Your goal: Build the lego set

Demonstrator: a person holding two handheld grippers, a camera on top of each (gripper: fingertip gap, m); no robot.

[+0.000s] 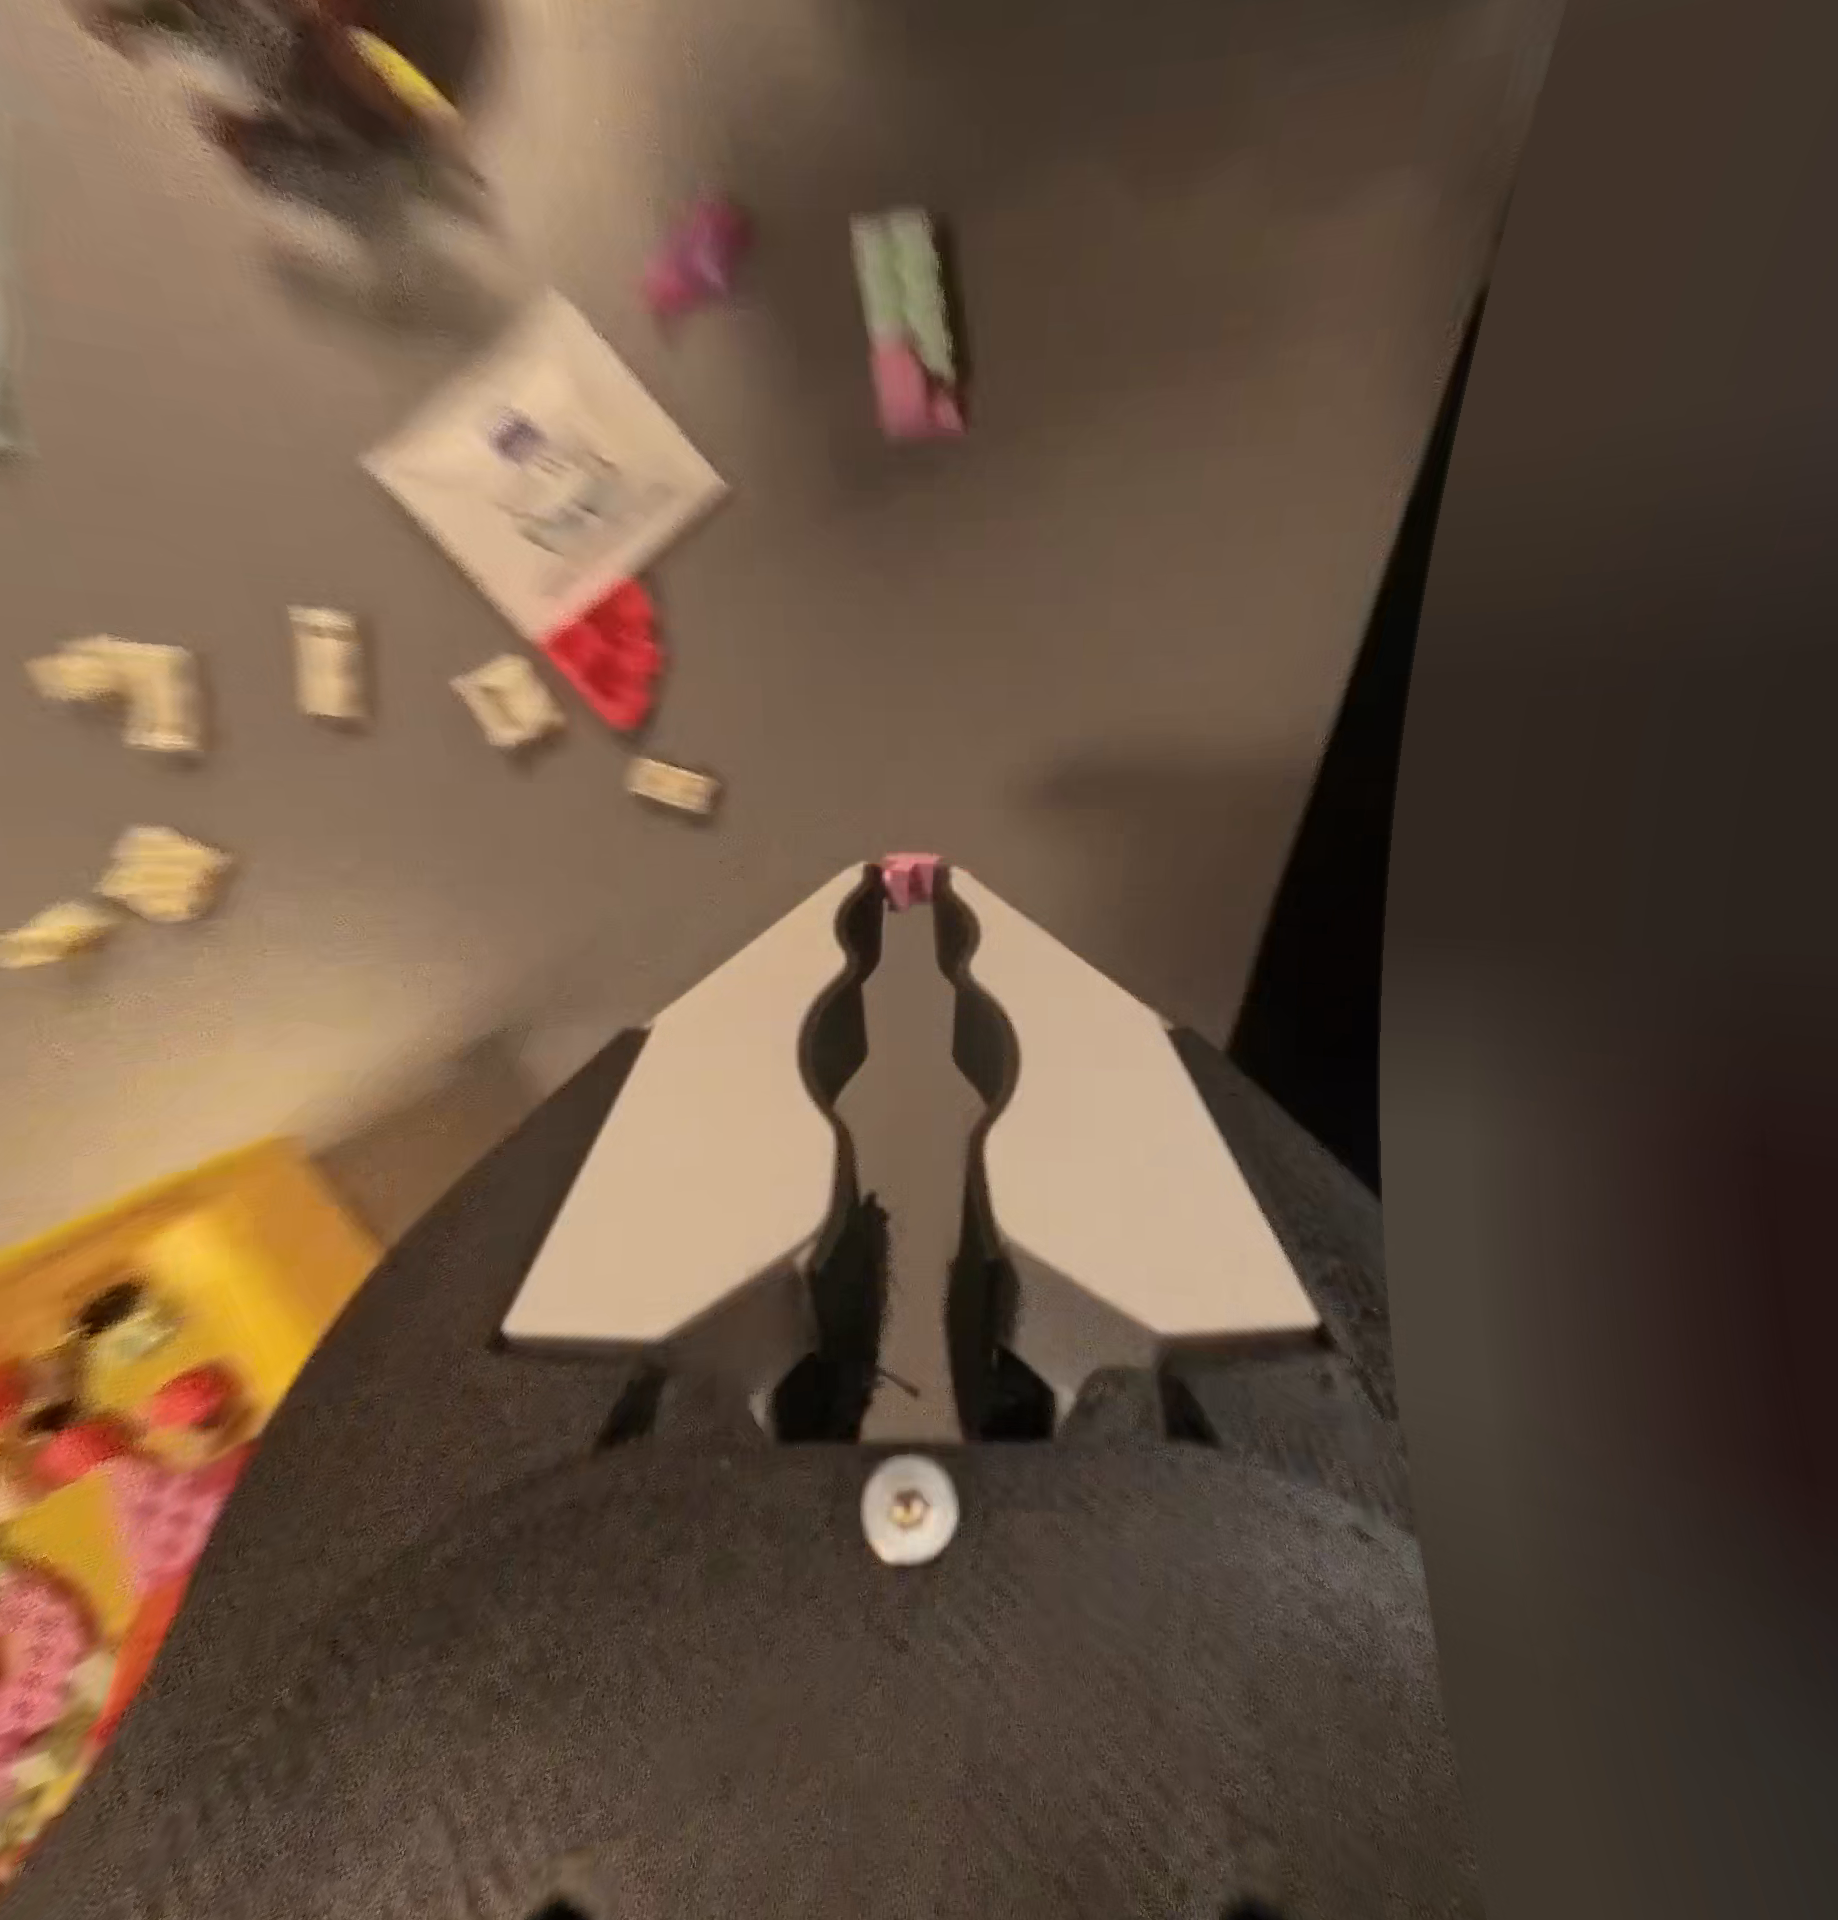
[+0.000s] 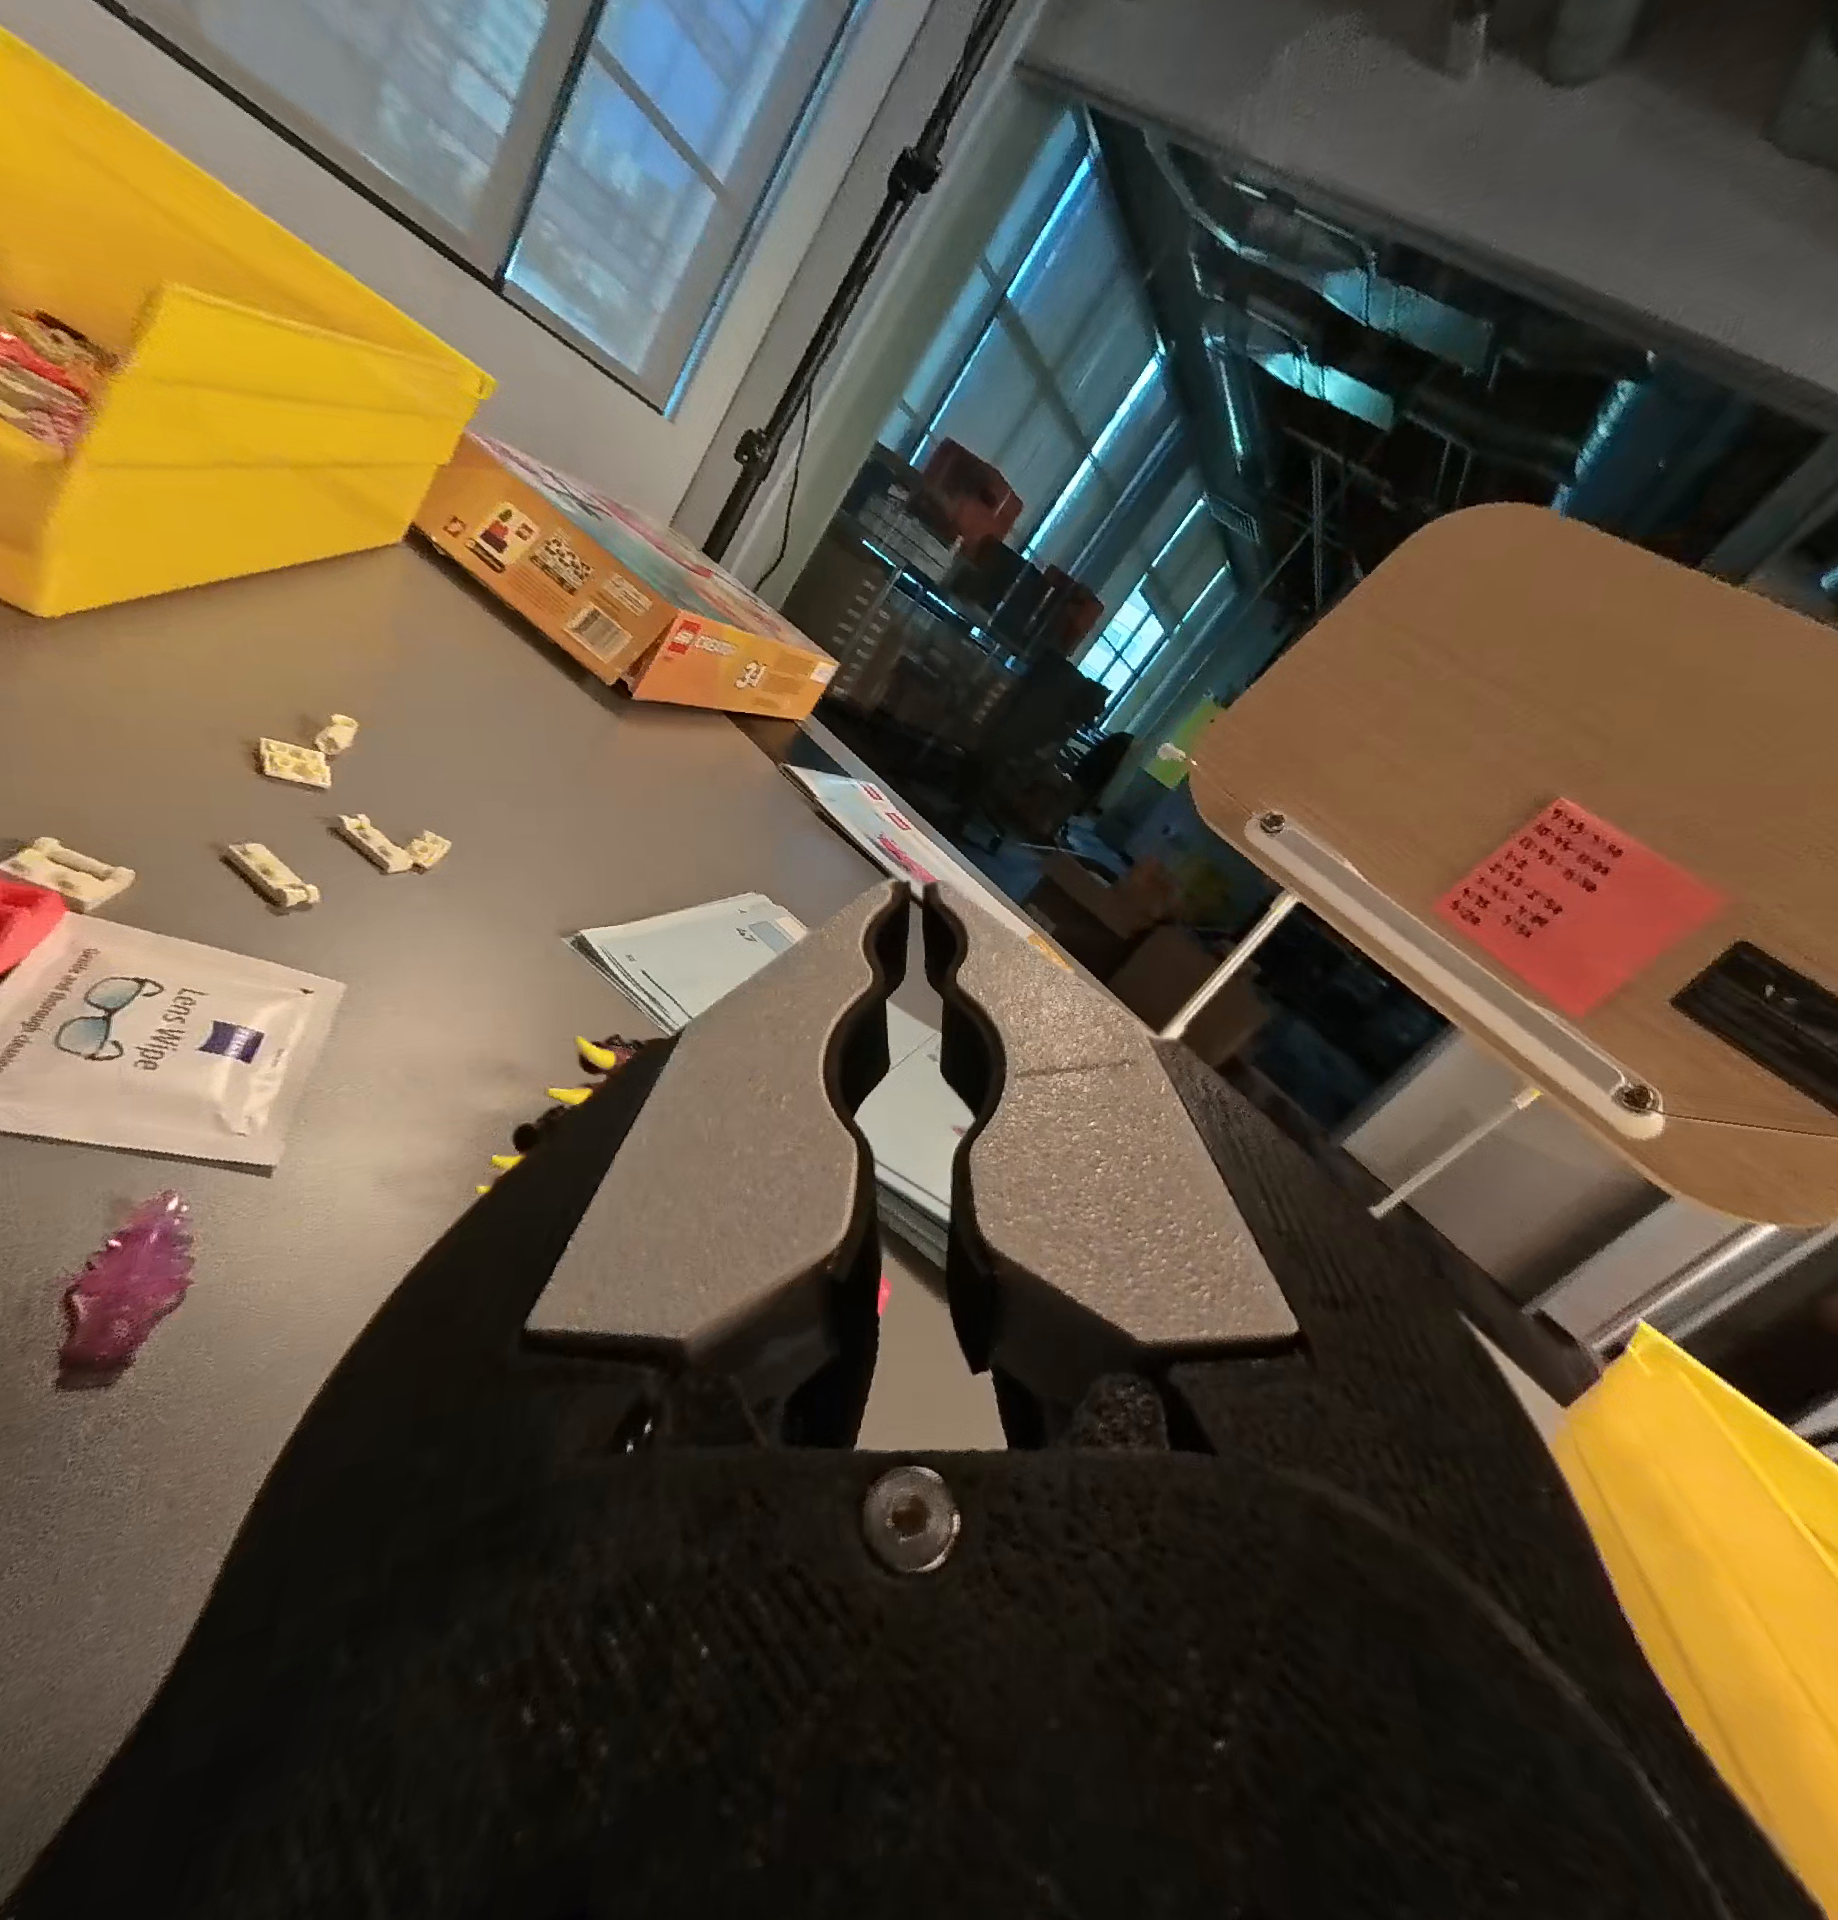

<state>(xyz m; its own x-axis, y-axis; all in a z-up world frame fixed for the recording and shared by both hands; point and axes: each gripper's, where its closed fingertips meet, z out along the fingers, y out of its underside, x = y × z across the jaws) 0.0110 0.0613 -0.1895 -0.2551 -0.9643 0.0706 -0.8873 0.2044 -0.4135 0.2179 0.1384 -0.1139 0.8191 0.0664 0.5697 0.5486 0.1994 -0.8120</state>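
Observation:
In the left wrist view my left gripper point(image 1: 910, 883) is shut on a small pink brick point(image 1: 907, 885), pinched at the very fingertips above the grey table point(image 1: 894, 623). The view is blurred. Several small white bricks point(image 1: 323, 660), a red piece point(image 1: 608, 655) and a white packet point(image 1: 546, 478) lie on the table to its left. In the right wrist view my right gripper point(image 2: 915, 896) is shut, with nothing visible between its tips. It hovers above the table near a light blue booklet point(image 2: 686, 956).
A yellow bin point(image 2: 219, 447) with mixed bricks stands at the far left, beside an orange box point(image 2: 624, 603). White bricks point(image 2: 291, 764), a purple crystal piece point(image 2: 125, 1278) and a spiked black piece point(image 2: 582, 1081) lie about. A wooden panel point(image 2: 1569, 727) juts out on the right. The red piece point(image 1: 608, 655) lies around 8 cm away from my left fingertips. The left tips stand about 12 cm off the white packet point(image 1: 546, 478). It turns up in the right wrist view point(image 2: 125, 1030) as well.

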